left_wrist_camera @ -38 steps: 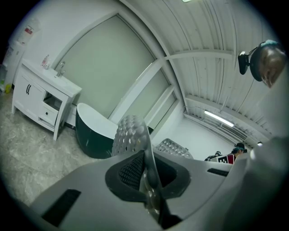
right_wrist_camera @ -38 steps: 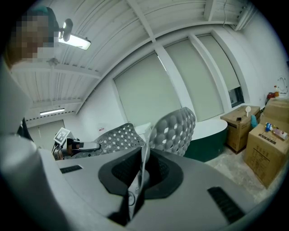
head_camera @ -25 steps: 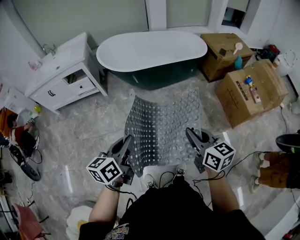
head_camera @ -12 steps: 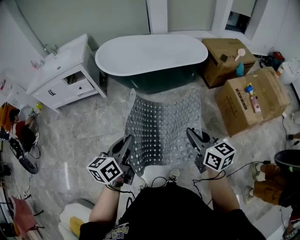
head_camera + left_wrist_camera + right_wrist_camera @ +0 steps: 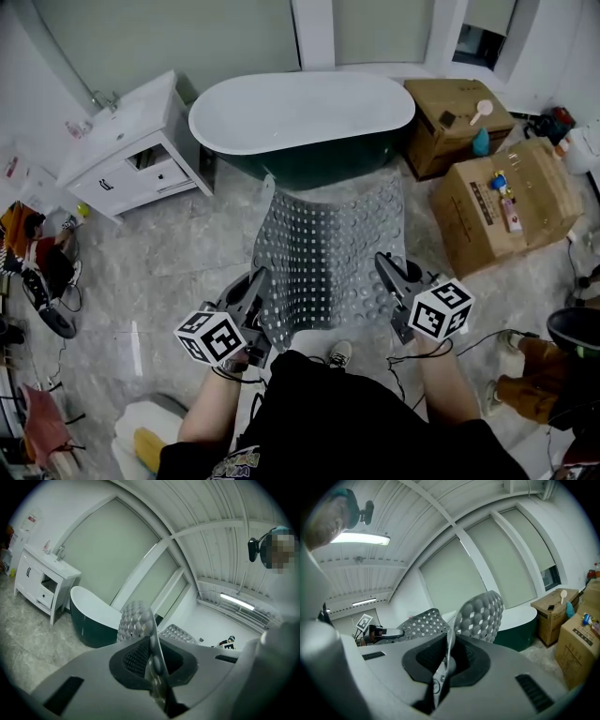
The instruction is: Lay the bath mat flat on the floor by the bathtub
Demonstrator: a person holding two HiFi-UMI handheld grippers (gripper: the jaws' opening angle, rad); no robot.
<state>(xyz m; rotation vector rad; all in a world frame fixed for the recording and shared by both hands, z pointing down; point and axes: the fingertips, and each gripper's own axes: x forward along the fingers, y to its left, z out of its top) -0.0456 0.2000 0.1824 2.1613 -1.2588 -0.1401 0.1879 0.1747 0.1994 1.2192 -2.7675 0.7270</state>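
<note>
**Both grippers pinch the bath mat, held out toward the tub**

The left gripper [image 5: 152,644] has its jaws pressed together on one near corner of the bath mat [image 5: 328,248], the thin bubbled edge caught between the dark pads. The right gripper [image 5: 446,652] pinches the other near corner the same way. The grey, hole-dotted mat spans the gap between the two pairs of jaws and runs forward from them, bowed rather than flat, with its far left corner curled upward. Whether its far edge touches the marble floor [image 5: 178,262] I cannot tell.

Straight ahead of both jaws, just past the mat's far edge, stands the bathtub [image 5: 300,108], white inside and dark green outside.

Ahead and to the right of the right jaws are two closed cardboard boxes. The farther box [image 5: 441,136] carries a pale long-handled brush [image 5: 480,110], a small dark item [image 5: 449,118] and a teal bottle [image 5: 479,142] at its edge. The nearer box [image 5: 534,183] has a small blue-and-yellow object [image 5: 498,178] and a flat pinkish pack [image 5: 511,192] lying on top.

Ahead and to the left of the left jaws is a white vanity cabinet [image 5: 112,178] with a tap [image 5: 101,98]; its open compartment [image 5: 145,157] shows something dark inside, too small to identify.
</note>
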